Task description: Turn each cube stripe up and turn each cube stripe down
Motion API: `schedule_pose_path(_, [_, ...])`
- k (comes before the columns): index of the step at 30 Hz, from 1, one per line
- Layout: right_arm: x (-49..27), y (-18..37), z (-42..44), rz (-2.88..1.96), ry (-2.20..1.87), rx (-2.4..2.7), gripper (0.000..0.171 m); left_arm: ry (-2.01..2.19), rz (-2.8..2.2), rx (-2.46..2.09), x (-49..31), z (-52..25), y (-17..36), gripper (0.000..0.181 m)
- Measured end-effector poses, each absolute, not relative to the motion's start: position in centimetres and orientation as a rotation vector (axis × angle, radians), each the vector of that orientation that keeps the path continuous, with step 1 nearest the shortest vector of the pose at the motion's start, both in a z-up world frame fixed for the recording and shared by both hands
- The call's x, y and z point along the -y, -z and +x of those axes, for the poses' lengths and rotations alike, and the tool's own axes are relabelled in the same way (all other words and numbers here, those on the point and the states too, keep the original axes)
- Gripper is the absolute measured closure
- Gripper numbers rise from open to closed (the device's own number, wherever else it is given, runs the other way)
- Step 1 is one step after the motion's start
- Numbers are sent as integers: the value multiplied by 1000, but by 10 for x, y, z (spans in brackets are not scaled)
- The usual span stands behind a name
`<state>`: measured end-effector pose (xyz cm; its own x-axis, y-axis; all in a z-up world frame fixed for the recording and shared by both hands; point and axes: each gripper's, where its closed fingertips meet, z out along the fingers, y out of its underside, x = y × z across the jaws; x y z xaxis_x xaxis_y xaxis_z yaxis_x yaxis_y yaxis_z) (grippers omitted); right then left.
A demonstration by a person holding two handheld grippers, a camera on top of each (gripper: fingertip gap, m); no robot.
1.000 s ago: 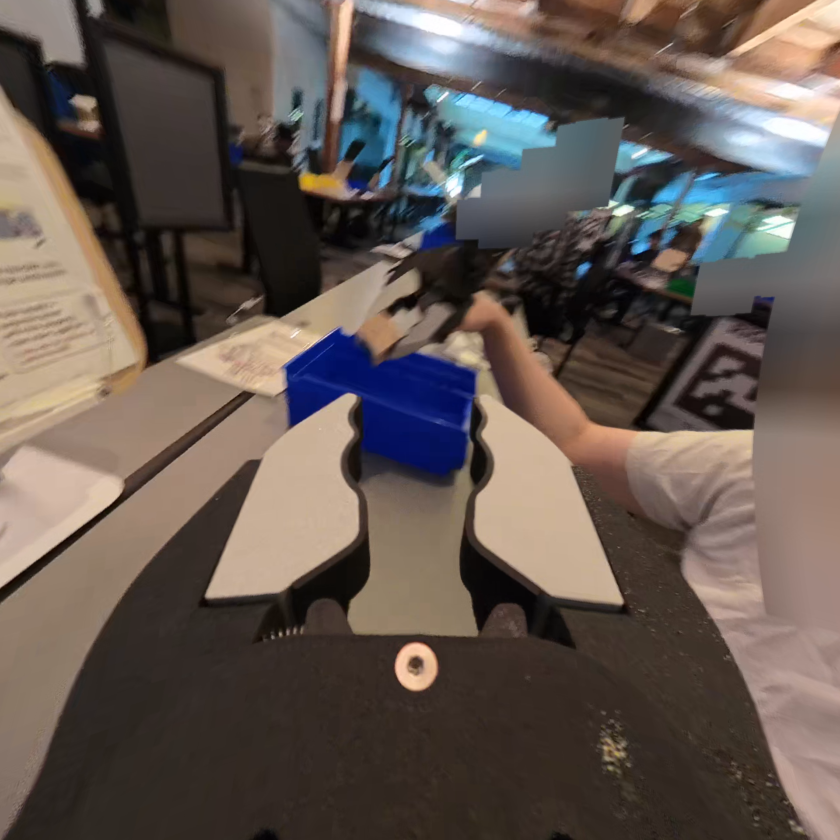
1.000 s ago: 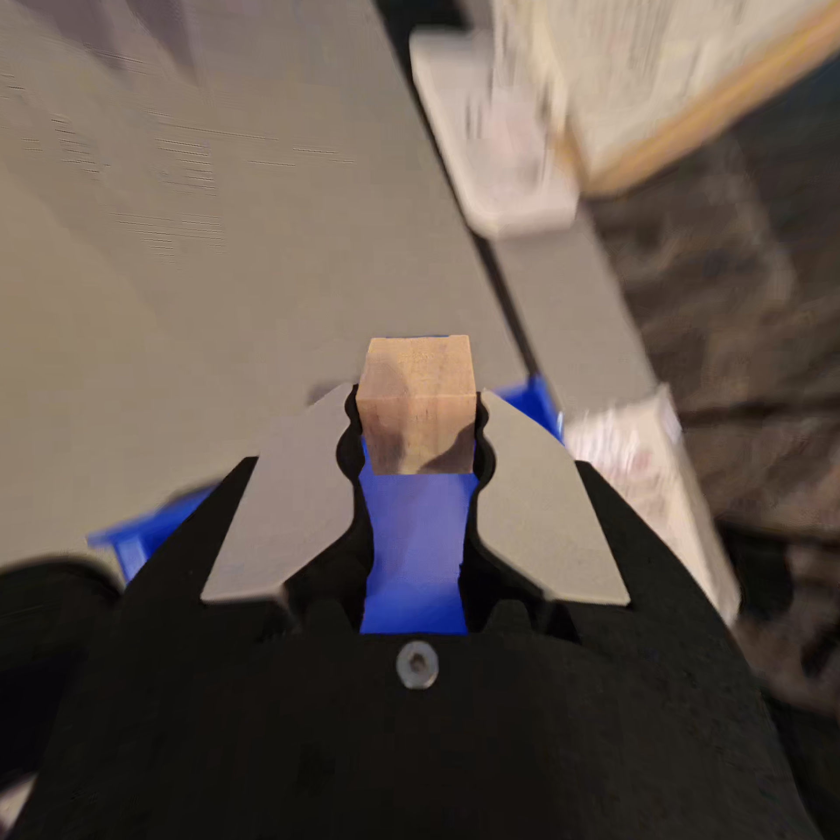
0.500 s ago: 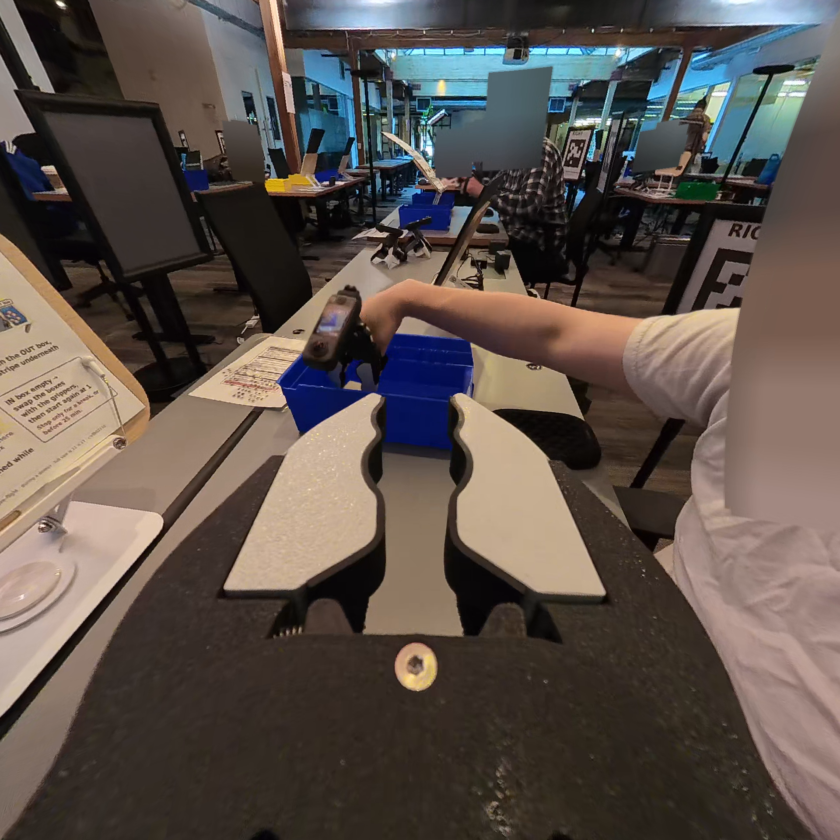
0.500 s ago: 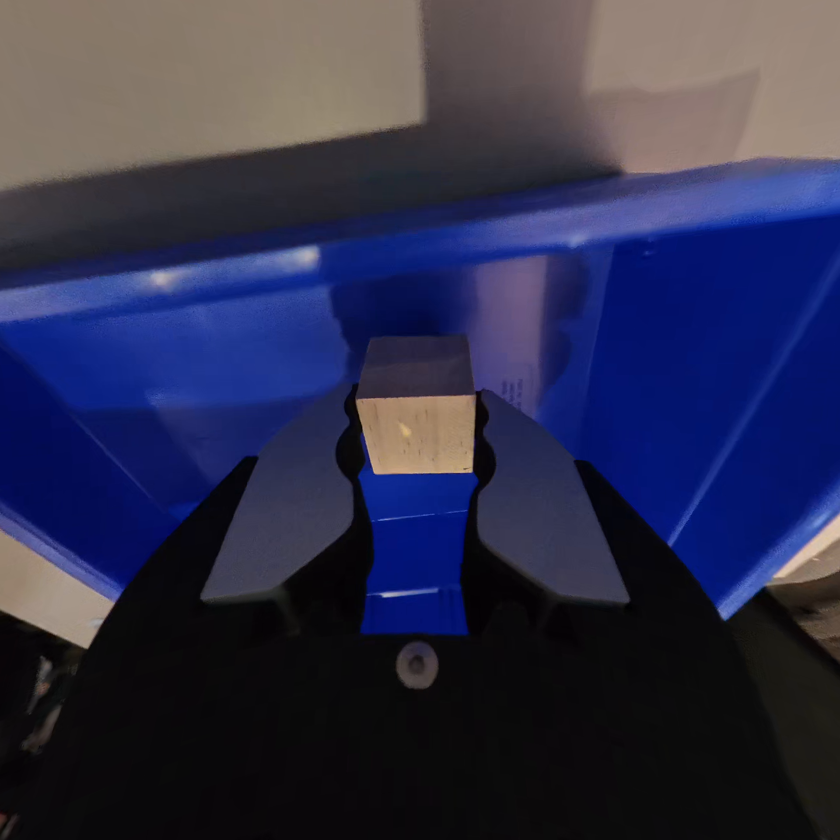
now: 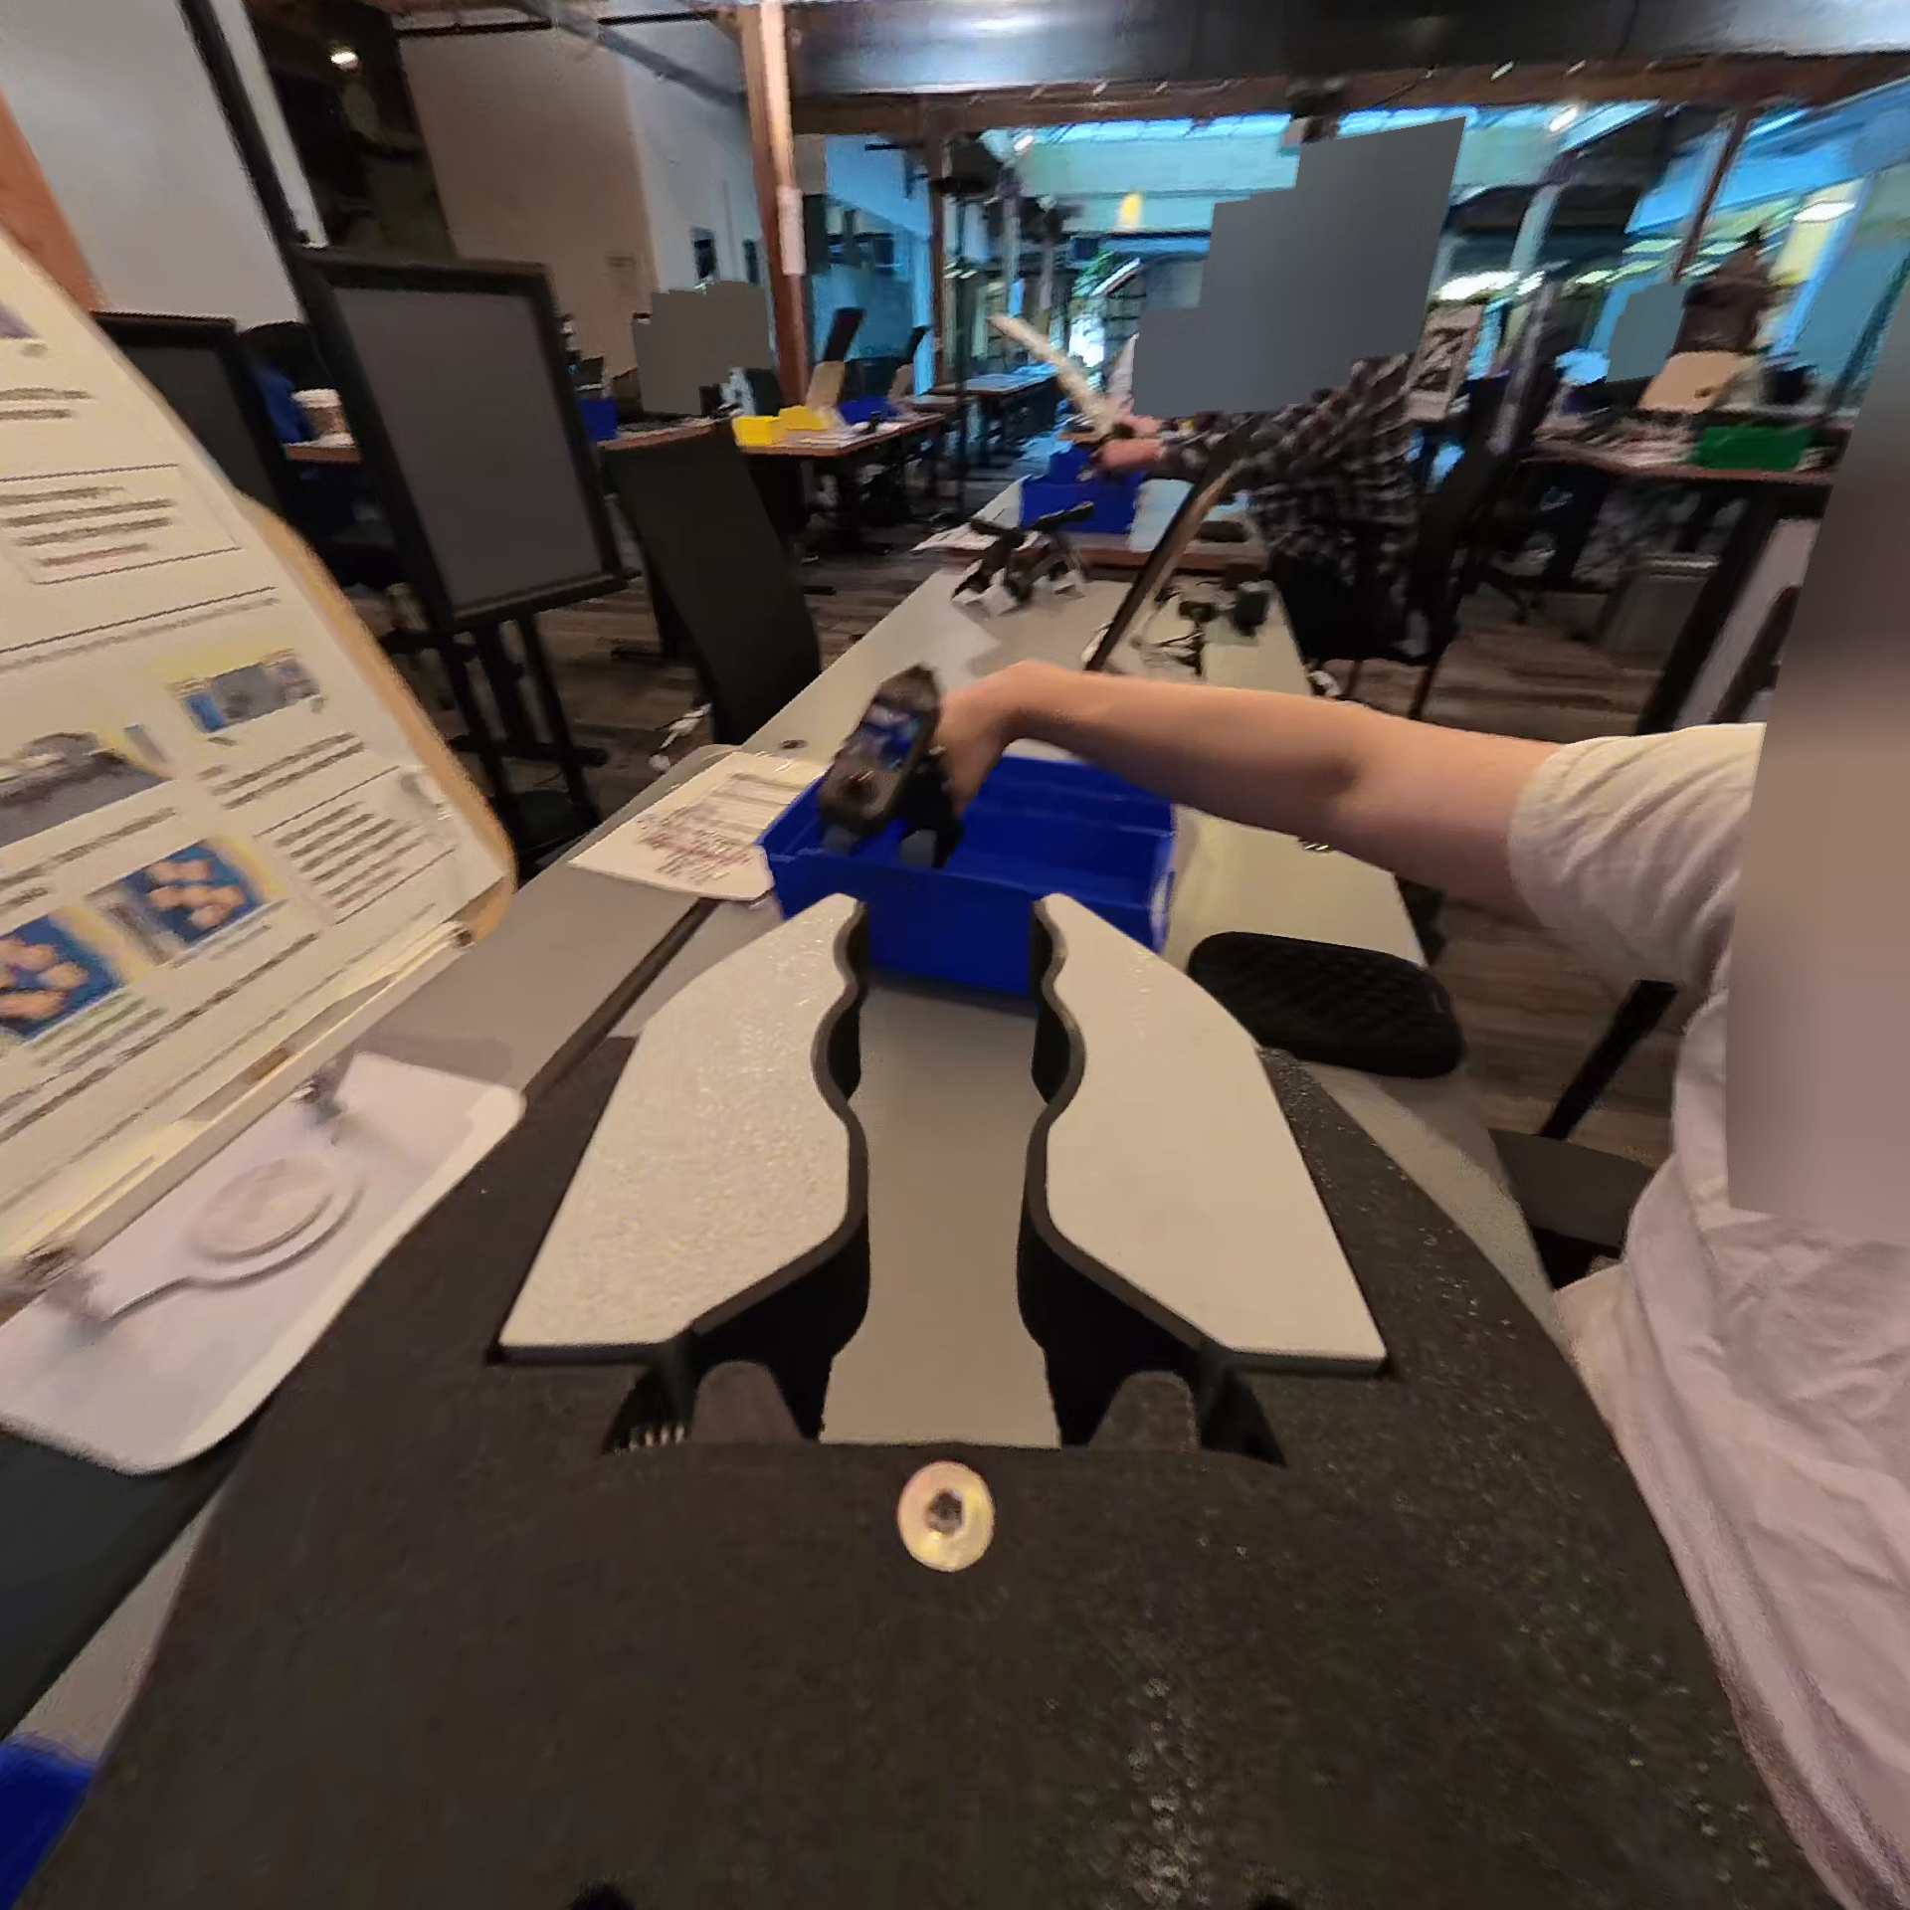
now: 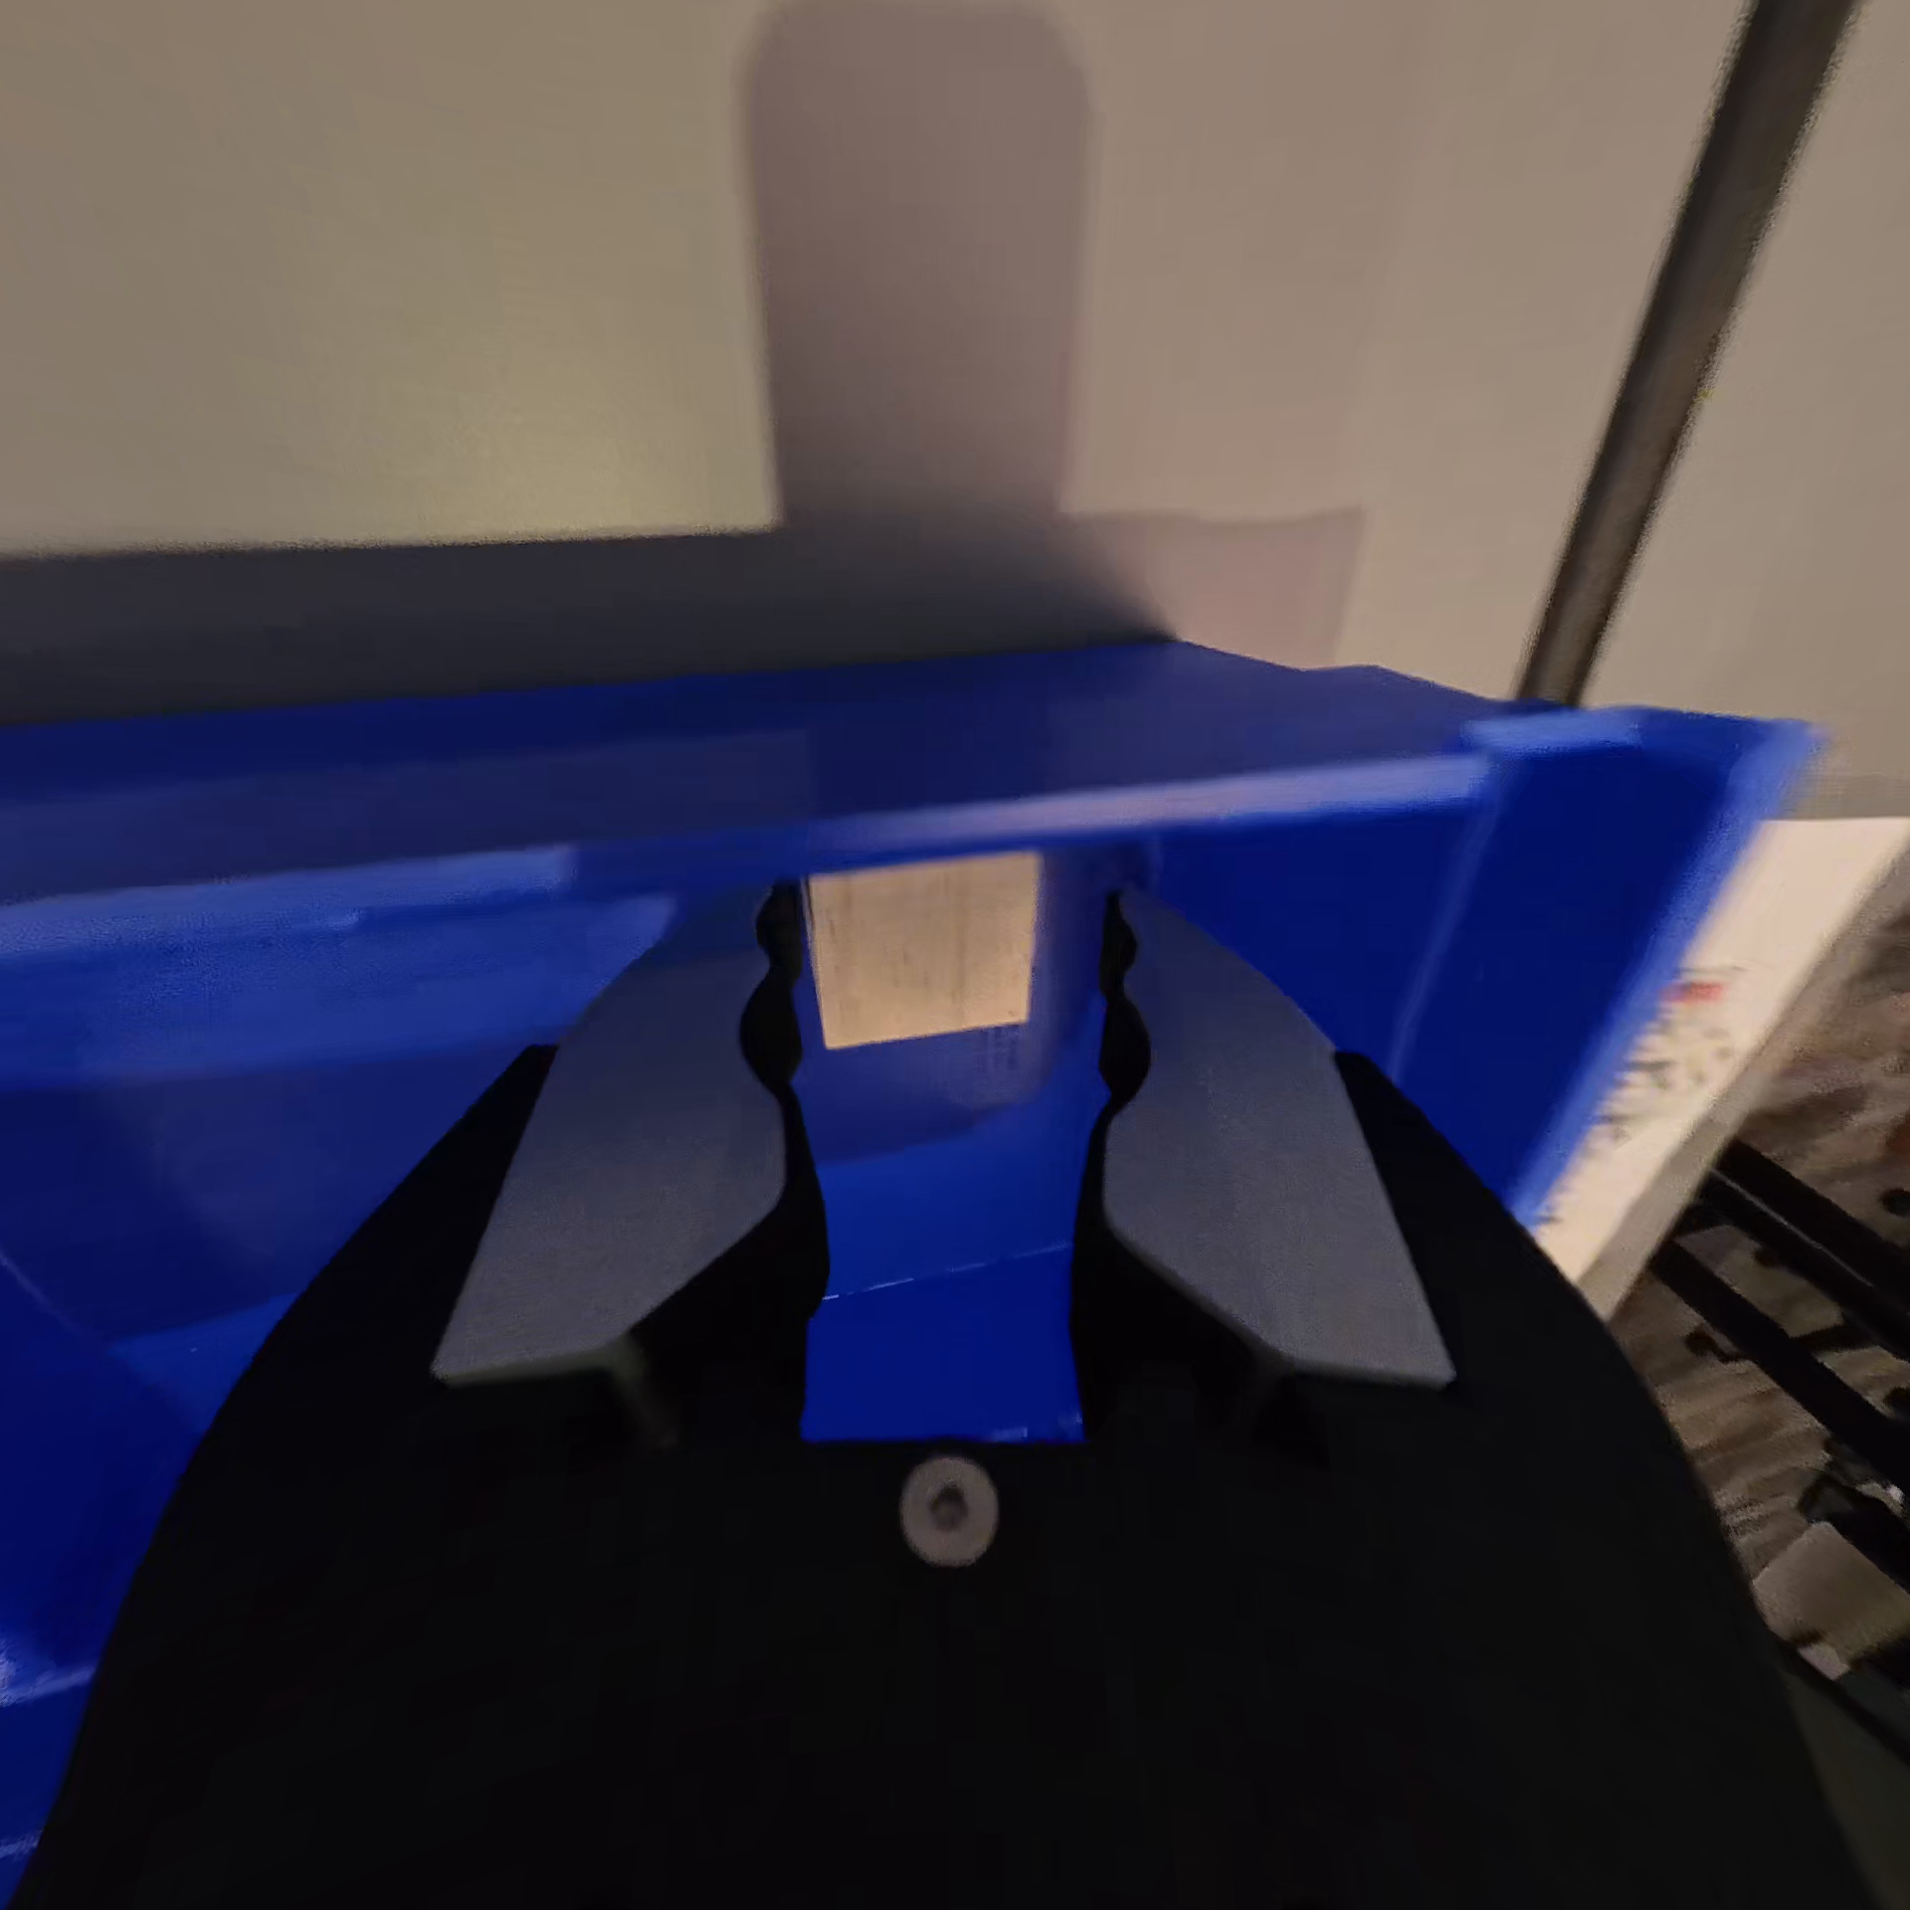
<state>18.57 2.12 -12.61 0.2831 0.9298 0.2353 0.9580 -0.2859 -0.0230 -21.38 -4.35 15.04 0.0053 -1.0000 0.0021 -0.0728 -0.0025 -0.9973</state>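
Inside the blue bin, the right gripper has its fingers apart around a wooden cube, a gap on its right side; motion blur hides any stripe and whether the left finger touches it. The left gripper hovers over the grey table, fingers apart and empty, near an instruction board cut off at the left.

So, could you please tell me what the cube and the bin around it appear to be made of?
The small pale cube looks like unfinished light wood: tan, matt, with faint grain lines, though blur softens them. The blue bin looks like moulded plastic: uniform saturated colour, smooth, slightly glossy walls and a thick rim. The right tongs are open around the cube.
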Motion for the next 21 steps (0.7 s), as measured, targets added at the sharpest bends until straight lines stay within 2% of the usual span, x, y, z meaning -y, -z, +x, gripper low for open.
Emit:
schedule_pose_path(4, [-23, 83, 175, -2243, 326, 1628, 114, 791, -1412, -1179, 4, -264, -142, 142])
schedule_pose_path(6, [-21, 59, 165, -2163, 313, 1523, 114, 513, -1495, -1143, -21, -304, -127, 147])
schedule_pose_path(11, [-7, 0, 114, -1873, 132, 1277, 116, 31, -1753, -1226, -61, -383, -52, 148])
schedule_pose_path(16, [13, -45, 55, -1652, -37, 1235, 119, 168, -1988, -1285, -88, -382, 12, 143])
schedule_pose_path(21, [39, -30, 20, -1637, -250, 1357, 120, 295, -1970, -1461, -95, -363, 55, 132])
